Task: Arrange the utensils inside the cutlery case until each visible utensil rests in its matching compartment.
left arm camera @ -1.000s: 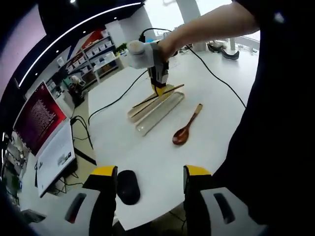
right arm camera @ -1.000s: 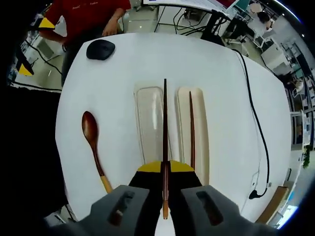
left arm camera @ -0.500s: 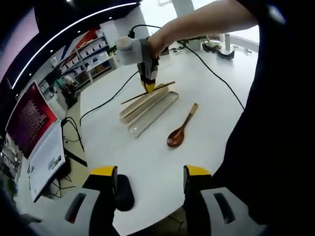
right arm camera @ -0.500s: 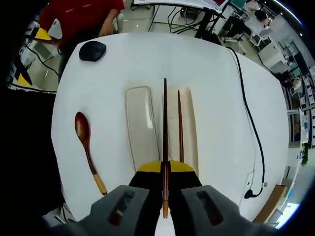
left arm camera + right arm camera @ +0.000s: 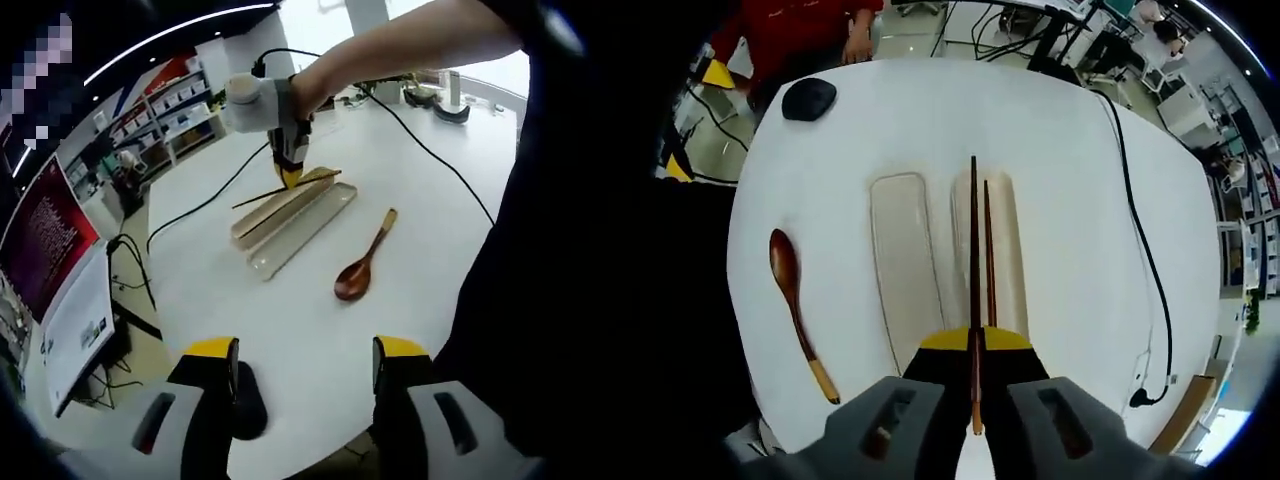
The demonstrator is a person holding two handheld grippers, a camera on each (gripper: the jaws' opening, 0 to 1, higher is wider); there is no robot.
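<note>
A cutlery case lies on the white table as two long trays side by side: a clear one point(image 5: 902, 270) and a cream one point(image 5: 1012, 262). One dark chopstick point(image 5: 989, 250) lies in the cream tray. My right gripper point(image 5: 974, 340) is shut on a second chopstick point(image 5: 974, 240), held above the cream tray beside the first. A brown wooden spoon point(image 5: 795, 310) lies on the table left of the clear tray. From the left gripper view, the right gripper point(image 5: 286, 165) hangs over the case point(image 5: 290, 212), with the spoon point(image 5: 362, 266) nearer. My left gripper point(image 5: 305, 365) stands open, well short of the case.
A black mouse point(image 5: 808, 98) sits near the table's far edge, and shows as mouse point(image 5: 246, 400) by my left jaw. A black cable point(image 5: 1137, 210) runs across the table right of the case. A person in red point(image 5: 810, 25) stands beyond the table. Shelves and a screen point(image 5: 45, 240) stand off the table.
The right gripper has carried its chopstick sideways from above the gap between the trays to above the cream tray, close to the lying chopstick. The left gripper view has shifted slightly.
</note>
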